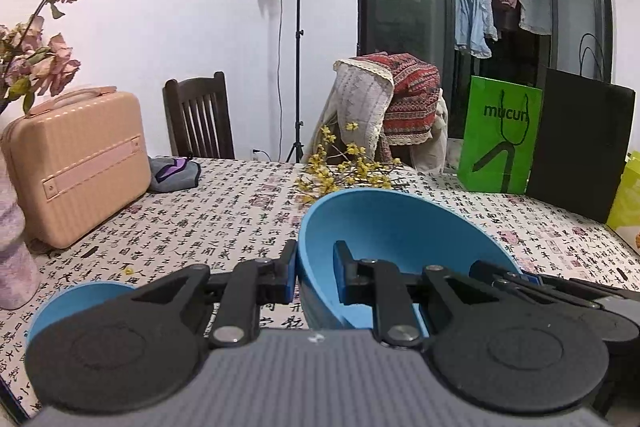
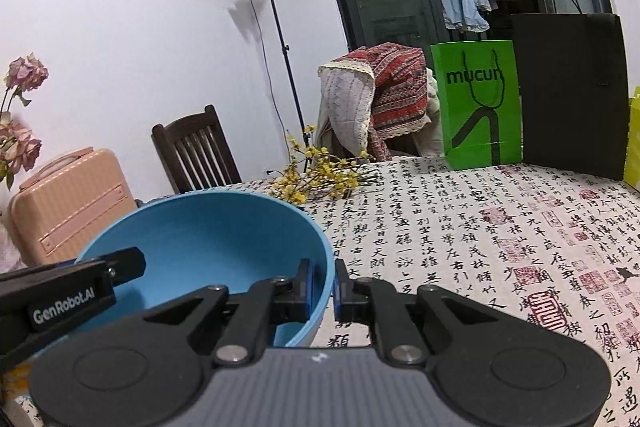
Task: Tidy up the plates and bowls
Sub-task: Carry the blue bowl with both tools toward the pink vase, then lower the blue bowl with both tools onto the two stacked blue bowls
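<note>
A large blue bowl (image 1: 396,227) (image 2: 208,227) hangs tilted above the patterned tablecloth, gripped from both sides. My left gripper (image 1: 315,273) is shut on the bowl's left rim, one pad outside and one inside. My right gripper (image 2: 323,285) is shut on the bowl's right rim in the same way. The right gripper's fingers (image 1: 520,277) show at the bowl's far side in the left wrist view, and the left gripper's fingers (image 2: 120,263) show at the lower left of the right wrist view. A second blue bowl (image 1: 76,303) sits low at the left, partly hidden behind my left gripper.
A pink case (image 1: 76,163) and a grey pouch (image 1: 174,173) stand at the left. Yellow flower sprigs (image 1: 348,171) lie mid-table. A green bag (image 1: 500,135) and a black bag (image 1: 580,143) stand at the far right. Chairs line the table's far edge.
</note>
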Tool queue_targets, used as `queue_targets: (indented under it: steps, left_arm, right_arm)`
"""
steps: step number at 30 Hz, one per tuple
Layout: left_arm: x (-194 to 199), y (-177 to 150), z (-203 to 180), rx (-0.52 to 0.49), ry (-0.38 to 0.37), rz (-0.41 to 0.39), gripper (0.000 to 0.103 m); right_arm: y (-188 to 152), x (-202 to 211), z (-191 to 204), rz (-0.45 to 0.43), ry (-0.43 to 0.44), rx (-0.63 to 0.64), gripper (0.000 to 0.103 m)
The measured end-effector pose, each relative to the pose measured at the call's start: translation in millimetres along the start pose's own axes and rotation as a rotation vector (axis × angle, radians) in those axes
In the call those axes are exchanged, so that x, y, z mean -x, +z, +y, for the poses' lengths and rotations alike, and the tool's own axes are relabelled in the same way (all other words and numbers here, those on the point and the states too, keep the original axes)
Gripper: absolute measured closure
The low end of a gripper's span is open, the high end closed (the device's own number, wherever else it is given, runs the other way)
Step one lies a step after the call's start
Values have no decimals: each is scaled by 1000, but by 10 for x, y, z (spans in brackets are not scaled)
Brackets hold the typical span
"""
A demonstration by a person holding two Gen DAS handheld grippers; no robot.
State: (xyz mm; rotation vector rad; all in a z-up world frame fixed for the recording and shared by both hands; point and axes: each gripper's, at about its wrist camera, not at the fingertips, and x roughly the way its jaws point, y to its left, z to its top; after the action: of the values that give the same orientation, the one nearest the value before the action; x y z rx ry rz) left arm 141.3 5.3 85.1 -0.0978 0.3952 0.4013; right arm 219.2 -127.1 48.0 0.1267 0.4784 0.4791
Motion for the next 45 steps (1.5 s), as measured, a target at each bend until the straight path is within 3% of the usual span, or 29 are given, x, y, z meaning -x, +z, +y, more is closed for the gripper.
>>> queue_targets:
  steps: [45]
  left_arm:
    - [324,-121,1045,114,178,-19,84]
  right_arm:
    - [-171,-126,1120,37,194,111,93]
